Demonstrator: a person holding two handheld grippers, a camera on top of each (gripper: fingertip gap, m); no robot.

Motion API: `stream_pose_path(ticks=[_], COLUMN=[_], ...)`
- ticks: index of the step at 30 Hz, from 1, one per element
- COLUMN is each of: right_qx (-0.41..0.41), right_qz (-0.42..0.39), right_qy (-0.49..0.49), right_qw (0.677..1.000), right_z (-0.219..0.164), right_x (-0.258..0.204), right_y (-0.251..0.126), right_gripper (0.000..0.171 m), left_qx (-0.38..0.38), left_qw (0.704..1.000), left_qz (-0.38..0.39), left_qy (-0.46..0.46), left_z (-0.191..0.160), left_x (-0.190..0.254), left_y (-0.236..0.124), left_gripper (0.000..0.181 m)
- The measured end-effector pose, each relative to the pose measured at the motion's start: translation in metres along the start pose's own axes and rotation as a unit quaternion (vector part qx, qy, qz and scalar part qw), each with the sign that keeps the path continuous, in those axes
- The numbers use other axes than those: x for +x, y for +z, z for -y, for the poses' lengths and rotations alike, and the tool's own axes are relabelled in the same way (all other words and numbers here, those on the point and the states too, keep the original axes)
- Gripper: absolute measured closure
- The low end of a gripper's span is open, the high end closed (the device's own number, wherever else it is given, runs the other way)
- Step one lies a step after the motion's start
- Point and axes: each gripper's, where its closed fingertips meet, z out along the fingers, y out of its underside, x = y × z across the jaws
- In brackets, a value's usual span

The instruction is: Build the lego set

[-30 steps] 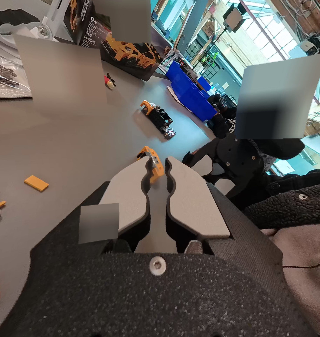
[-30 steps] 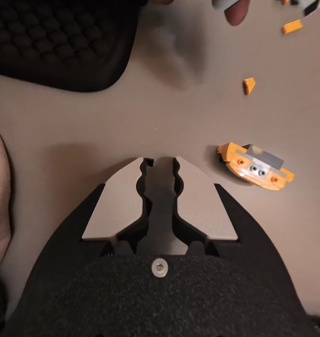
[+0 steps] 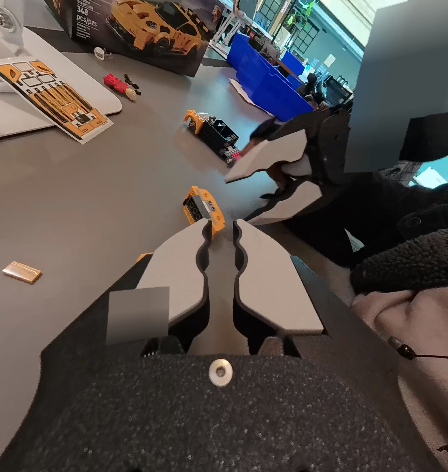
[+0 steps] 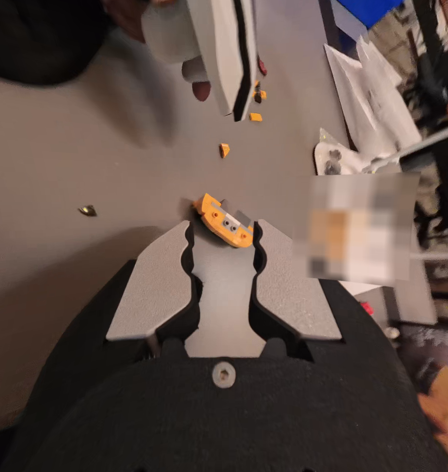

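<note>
In the left wrist view, the left tongs stand slightly parted and empty over the grey worktop, the orange lego piece lying just past the left tip, with the black-and-orange chassis farther off. In the right wrist view, the right tongs gape wider, empty, the orange lego piece lying between their tips and seemingly touching the right one.
</note>
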Motion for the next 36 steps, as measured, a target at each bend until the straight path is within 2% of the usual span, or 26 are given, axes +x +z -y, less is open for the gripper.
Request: stream_pose_path(ticks=[1, 3, 6, 8, 11, 14, 17, 24, 28, 32, 36], right_qx=[-0.004, -0.011, -0.009, 0.012, 0.08, 0.16, 0.244, 0.341, 0.37, 0.376, 0.37], right_qz=[0.008, 0.025, 0.033, 0.039, 0.074, 0.138, 0.196, 0.287, 0.341, 0.354, 0.33], right_qy=[-0.037, -0.093, -0.119, -0.095, 0.005, 0.114, 0.182, 0.224, 0.256, 0.277, 0.286], right_qw=[0.999, 0.995, 0.992, 0.995, 0.994, 0.971, 0.932, 0.866, 0.825, 0.81, 0.82], right_z=[-0.001, -0.004, -0.007, -0.004, 0.009, 0.029, 0.051, 0.086, 0.095, 0.096, 0.09], right_x=[0.0, -0.004, -0.004, -0.002, 0.0, 0.0, -0.002, -0.017, -0.022, -0.021, -0.012], right_y=[0.006, 0.019, 0.032, 0.034, 0.024, 0.004, -0.017, -0.046, -0.055, -0.056, -0.053], right_gripper=[0.125, 0.125, 0.137, 0.146, 0.156, 0.157, 0.157, 0.157, 0.157, 0.157, 0.159], left_qx=[0.001, 0.002, -0.004, -0.011, -0.016, -0.03, -0.041, 0.044, 0.054, 0.058, 0.058], left_qw=[1.0, 1.0, 0.999, 0.998, 0.995, 0.987, 0.977, 0.948, 0.931, 0.931, 0.931], left_qz=[-0.001, -0.009, -0.027, -0.036, -0.033, -0.023, -0.033, -0.071, -0.074, -0.07, -0.042], left_qy=[0.001, 0.006, 0.028, 0.048, 0.093, 0.158, 0.205, 0.306, 0.353, 0.354, 0.359], left_z=[0.0, 0.001, -0.001, -0.003, -0.006, -0.012, -0.019, -0.001, -0.002, 0.0, 0.004], left_x=[0.0, 0.003, 0.011, 0.016, 0.019, 0.022, 0.032, 0.069, 0.082, 0.083, 0.076], left_y=[0.0, -0.001, 0.001, 0.002, 0.003, 0.005, 0.011, 0.005, 0.005, 0.004, 0.003], left_gripper=[0.166, 0.167, 0.167, 0.167, 0.162, 0.155, 0.145, 0.139, 0.15, 0.152, 0.153])
